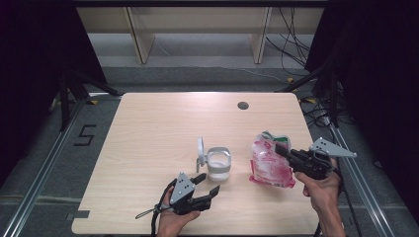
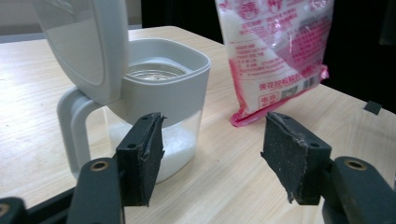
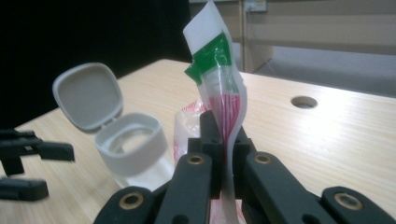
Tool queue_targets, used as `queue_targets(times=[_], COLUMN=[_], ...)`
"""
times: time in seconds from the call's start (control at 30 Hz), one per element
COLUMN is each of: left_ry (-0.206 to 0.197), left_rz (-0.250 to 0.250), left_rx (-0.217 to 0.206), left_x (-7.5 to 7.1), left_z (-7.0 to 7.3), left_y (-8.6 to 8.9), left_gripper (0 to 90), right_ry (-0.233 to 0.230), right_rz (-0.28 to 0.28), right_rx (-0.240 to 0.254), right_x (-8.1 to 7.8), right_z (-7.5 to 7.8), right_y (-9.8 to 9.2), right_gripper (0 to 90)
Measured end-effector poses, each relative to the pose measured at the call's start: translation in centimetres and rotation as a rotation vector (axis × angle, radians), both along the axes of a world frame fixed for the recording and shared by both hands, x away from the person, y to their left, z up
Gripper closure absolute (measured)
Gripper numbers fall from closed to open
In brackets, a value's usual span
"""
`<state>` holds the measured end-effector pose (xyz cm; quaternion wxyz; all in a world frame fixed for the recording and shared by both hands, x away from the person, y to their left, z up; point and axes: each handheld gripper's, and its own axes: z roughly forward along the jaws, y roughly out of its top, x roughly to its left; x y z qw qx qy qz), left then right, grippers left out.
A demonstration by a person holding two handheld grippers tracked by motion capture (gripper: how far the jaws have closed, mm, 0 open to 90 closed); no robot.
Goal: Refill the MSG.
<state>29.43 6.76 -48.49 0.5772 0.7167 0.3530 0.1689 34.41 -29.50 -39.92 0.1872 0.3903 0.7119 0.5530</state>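
Item: plastic bag [image 1: 269, 163], clear with pink and red print and a green-and-white top strip. Clamped near its top edge between the closed jaws of the right gripper [image 1: 279, 149]; it hangs below the jaws with its lower end at or just above the table [image 1: 158, 123].

Item: lidded container [image 1: 218, 164], grey collar and side handle over a clear body holding some white granules. Stands just beside the bag, on the side away from the right gripper. Its lid [image 1: 201, 148] is flipped open and upright.

Item: left gripper [image 1: 206, 185]. Jaws apart, nothing between them, pointing at the container from close in front.

Surroundings: near table edge close behind both grippers; right edge just beyond the right gripper. Bare tabletop lies beyond the container, with a cable hole [image 1: 242, 105] near the far edge.
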Motion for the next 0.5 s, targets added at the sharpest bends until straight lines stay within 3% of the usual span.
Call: queue_targets(times=[0.07, 0.2, 0.23, 0.27, 0.37, 0.5], left_ry=[-0.009, -0.006, -0.007, -0.007, -0.012, -0.003], left_rz=[0.000, 0.011, 0.011, 0.013, 0.005, 0.008], left_rx=[-0.012, -0.005, -0.007, -0.003, -0.014, -0.009], left_x=[0.1, 0.1, 0.1, 0.1, 0.2, 0.3], left_z=[0.0, 0.1, 0.0, 0.0, 0.0, -0.1], left_y=[0.1, 0.4, 0.5, 0.5, 0.5, 0.5], left_gripper=[37.9, 37.9, 37.9, 37.9, 37.7, 37.1], right_ry=[-0.011, 0.008, -0.013, 0.015, -0.001, 0.019], right_rz=[-0.016, -0.037, -0.037, -0.050, -0.061, -0.086], right_rx=[-0.025, -0.039, -0.073, -0.067, -0.093, -0.090], right_x=[-0.1, -0.6, -0.5, -0.7, -0.7, -0.8], right_z=[-0.2, -0.6, -0.7, -0.7, -1.0, -1.2], right_y=[-0.5, -1.2, -1.5, -1.4, -2.0, -2.0], right_gripper=[90.0, 90.0, 90.0, 90.0, 90.0, 90.0])
